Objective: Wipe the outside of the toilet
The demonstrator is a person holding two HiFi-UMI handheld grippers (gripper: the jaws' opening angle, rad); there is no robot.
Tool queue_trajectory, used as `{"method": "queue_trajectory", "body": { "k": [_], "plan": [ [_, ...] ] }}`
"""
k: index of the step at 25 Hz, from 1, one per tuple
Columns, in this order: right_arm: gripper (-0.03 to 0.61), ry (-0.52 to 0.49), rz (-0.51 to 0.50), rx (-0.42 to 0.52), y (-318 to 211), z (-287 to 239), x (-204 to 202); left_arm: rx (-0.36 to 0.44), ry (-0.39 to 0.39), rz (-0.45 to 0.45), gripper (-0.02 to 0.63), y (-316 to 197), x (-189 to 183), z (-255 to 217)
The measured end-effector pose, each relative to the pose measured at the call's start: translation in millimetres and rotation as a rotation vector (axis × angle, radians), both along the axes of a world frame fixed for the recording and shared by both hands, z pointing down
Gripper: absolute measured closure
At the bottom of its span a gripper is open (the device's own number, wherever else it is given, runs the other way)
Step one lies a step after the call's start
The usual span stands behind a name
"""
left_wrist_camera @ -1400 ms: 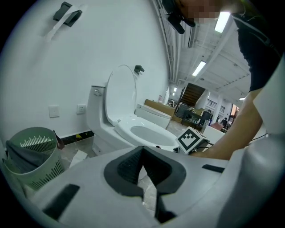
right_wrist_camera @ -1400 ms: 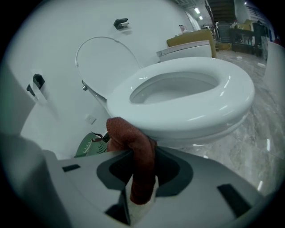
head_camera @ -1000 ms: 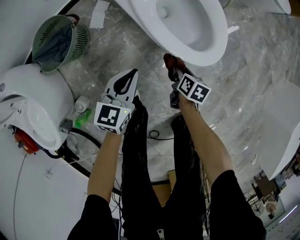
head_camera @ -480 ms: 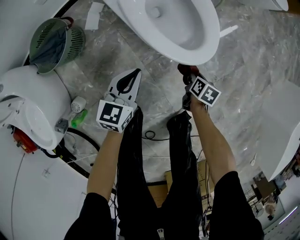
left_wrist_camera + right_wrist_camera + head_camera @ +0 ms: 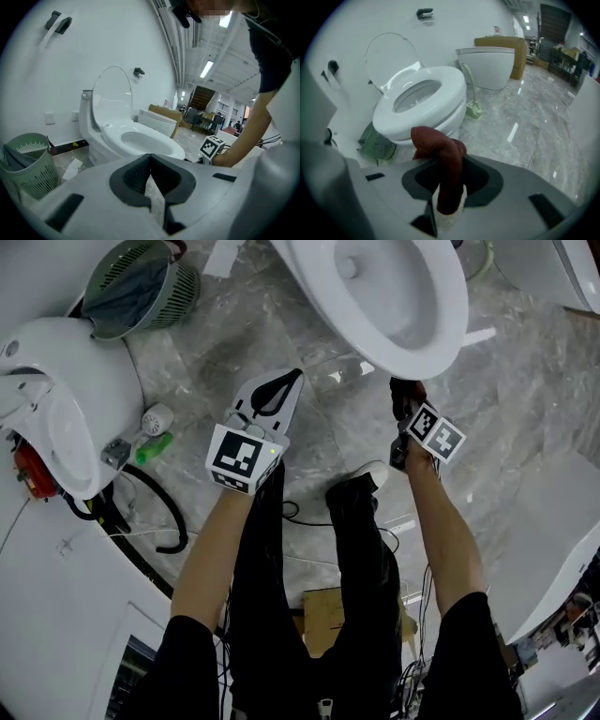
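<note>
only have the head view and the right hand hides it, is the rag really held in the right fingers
observer: yes, the right gripper is shut on a dark red rag that sticks out past its fingers toward the toilet
operator: lid up or down
observer: up, the lid stands upright at the tank
operator: left one holding anything
observer: no, the left gripper is shut with nothing between its fingers
</note>
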State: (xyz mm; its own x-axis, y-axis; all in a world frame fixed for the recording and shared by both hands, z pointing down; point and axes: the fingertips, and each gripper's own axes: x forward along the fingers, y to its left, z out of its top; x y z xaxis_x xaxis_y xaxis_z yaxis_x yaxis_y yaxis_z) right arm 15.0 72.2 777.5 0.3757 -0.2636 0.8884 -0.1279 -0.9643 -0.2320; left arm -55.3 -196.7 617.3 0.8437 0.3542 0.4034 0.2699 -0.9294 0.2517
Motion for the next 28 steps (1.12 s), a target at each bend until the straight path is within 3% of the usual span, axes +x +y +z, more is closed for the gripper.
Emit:
{"method": "queue_trajectory", "body": {
  "k": [6,10,14,19,28],
  "plan": [
    [0.465,0.026,-0.072,0.069,-42.9,-20.6,-25.7,-0.023,0.002,-0.038,0.614,-28.3,-10.6,3.7],
    [0.465,0.038,-0.151,0.128,-105.8,-21.8,-53.1,0.007,0.010,-0.023,0.614,-62.4,-13.8,5.8],
    [0.463,0.034,-0.155,0.197,-181.0,-18.2,-62.4,0.027,0.014,-0.027,0.614,-101.2,-17.7,14.1],
    [0.463,0.059,-0.202,0.209,-260.5,-12.9,-48.6,0.032,0.005,-0.046,0.614,-154.1,-23.5,26.1],
    [0.463,0.110,-0.187,0.158,-365.3,9.3,8.6,0.039,0.014,-0.057,0.614,-247.7,-18.9,42.1]
  ]
}}
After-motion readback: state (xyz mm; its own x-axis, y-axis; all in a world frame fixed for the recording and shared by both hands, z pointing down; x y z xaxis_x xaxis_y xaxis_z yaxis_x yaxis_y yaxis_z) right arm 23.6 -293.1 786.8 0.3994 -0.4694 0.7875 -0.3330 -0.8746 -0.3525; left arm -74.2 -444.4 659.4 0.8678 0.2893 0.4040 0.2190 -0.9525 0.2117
